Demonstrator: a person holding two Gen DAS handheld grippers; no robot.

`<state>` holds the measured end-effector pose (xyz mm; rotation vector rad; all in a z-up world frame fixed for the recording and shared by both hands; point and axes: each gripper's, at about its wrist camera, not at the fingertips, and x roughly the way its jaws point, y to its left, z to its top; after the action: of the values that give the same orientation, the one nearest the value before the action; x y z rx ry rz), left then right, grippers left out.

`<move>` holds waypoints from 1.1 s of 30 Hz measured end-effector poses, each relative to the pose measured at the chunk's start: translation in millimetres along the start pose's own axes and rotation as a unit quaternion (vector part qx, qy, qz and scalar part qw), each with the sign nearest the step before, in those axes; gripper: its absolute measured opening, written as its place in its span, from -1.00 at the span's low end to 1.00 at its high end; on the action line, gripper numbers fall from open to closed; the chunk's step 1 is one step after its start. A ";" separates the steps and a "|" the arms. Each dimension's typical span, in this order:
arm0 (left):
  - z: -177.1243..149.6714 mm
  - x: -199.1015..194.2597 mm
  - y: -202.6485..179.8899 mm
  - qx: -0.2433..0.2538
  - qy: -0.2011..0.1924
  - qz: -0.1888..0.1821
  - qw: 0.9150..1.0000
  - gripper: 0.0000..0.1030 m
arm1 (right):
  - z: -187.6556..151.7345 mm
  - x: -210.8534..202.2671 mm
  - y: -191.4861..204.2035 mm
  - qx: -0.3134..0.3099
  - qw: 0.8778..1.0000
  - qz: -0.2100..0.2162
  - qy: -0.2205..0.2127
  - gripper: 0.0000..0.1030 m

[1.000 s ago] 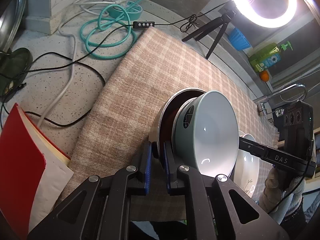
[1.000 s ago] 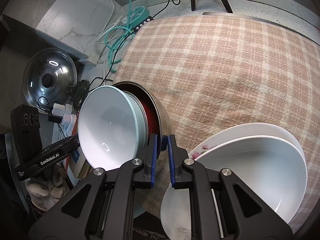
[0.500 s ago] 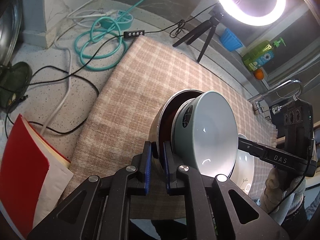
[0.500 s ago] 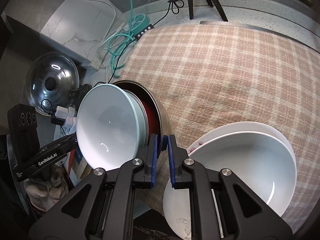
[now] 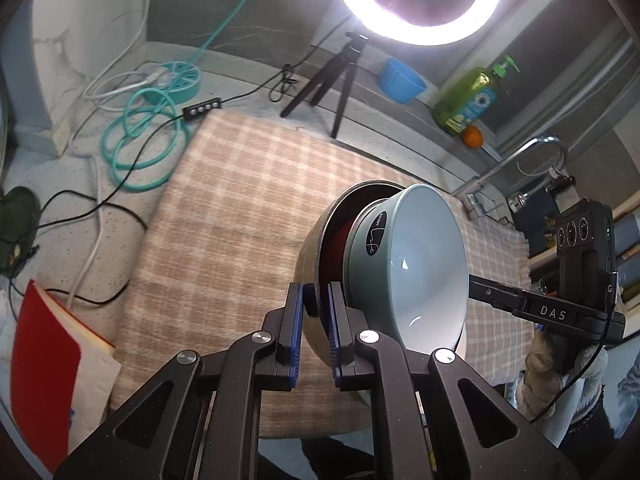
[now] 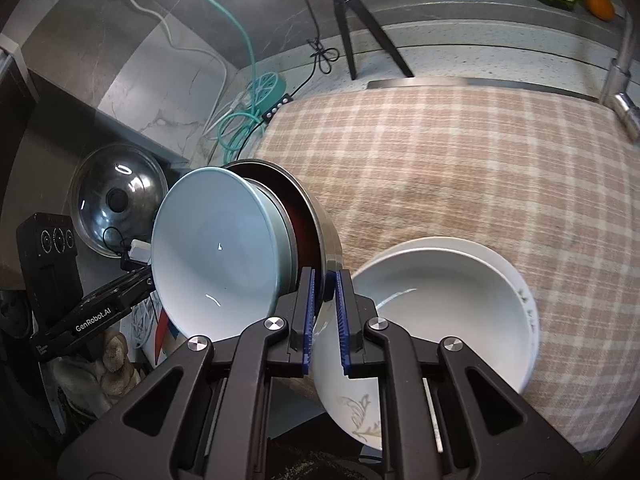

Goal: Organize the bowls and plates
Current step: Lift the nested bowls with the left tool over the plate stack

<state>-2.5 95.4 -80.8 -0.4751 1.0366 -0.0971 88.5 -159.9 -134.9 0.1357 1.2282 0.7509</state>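
Note:
A stack of nested bowls is held tilted in the air above the checked cloth (image 5: 248,208): a steel outer bowl (image 5: 310,248) with a red inside, and a pale green bowl (image 5: 420,264) in it. My left gripper (image 5: 316,312) is shut on the steel bowl's rim from one side. My right gripper (image 6: 324,304) is shut on the same rim (image 6: 330,240) from the other side. The green bowl (image 6: 216,252) faces the right wrist view. A white bowl (image 6: 452,312) sits in a white patterned plate (image 6: 360,420) on the cloth below my right gripper.
A ring light on a tripod (image 5: 340,80), teal cable coil (image 5: 148,144), blue cup (image 5: 400,80) and soap bottle (image 5: 468,100) stand at the back. A faucet (image 5: 516,164) is at right. A red book (image 5: 44,352) and a pot lid (image 6: 116,200) lie at left.
Both grippers have lifted the bowl stack higher and tipped upward, so more of the back counter and ring light shows. The grip on the rim is unchanged.

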 end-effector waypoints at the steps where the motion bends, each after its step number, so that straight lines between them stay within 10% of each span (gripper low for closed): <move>1: 0.6 1.3 -4.5 0.005 0.002 -0.002 1.000 -0.80 | -1.5 -4.5 -3.5 0.003 1.000 -0.002 -0.003 -0.79; 33: -31.4 57.2 -90.5 0.097 0.110 -0.052 0.988 -0.80 | -66.9 -53.9 -88.4 0.098 0.994 -0.053 -0.010 -0.79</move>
<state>13.4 -13.0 -101.6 -0.3458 1.2047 -0.3477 61.6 -277.9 -158.2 0.2363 1.2790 0.5345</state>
